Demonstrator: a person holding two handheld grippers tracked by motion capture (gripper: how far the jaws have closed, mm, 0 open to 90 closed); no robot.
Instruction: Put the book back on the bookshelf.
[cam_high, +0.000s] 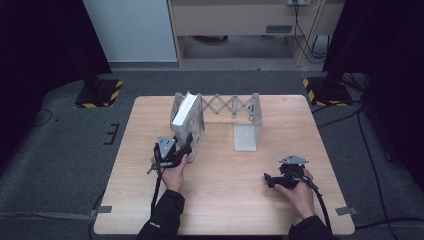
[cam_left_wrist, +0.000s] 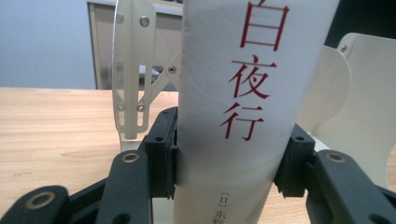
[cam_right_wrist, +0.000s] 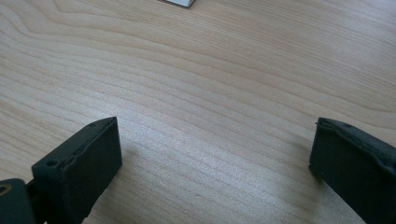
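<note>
The left tongs (cam_left_wrist: 229, 163) are clamped on the spine of a white book (cam_left_wrist: 243, 116), 1 black pad (cam_left_wrist: 163, 149) pressed on each side of it. In the left gripper view the spine rises upright between the jaws and carries 3 red characters running down it, with smaller dark print lower down, too cropped to read. In the high view the left tongs (cam_high: 186, 148) sit at the near end of the book (cam_high: 184, 111), held in the person's left hand (cam_high: 172, 167), a dark sleeve (cam_high: 162, 217) coming in from the bottom edge.

The book stands upright at the left end of a white rack (cam_high: 220, 117), between that end's 2 upright plates. The rack is an extending one: a scissor lattice (cam_high: 225, 105) joins the left end to a right end plate (cam_high: 248, 127), which stands well apart with a flat foot toward the person. In the left gripper view a plate (cam_left_wrist: 130, 79) with screws shows just left of the spine and another pale plate (cam_left_wrist: 355, 116) to its right.

The right tongs (cam_right_wrist: 212, 168) are open, with bare wood between the 2 pads (cam_right_wrist: 84, 163). In the high view the right tongs (cam_high: 272, 180) lie low over the table (cam_high: 225, 200) in the right hand (cam_high: 297, 192), well apart from the rack and pointing left.

The table is light wood. It stands on a grey floor (cam_high: 65, 150).
</note>
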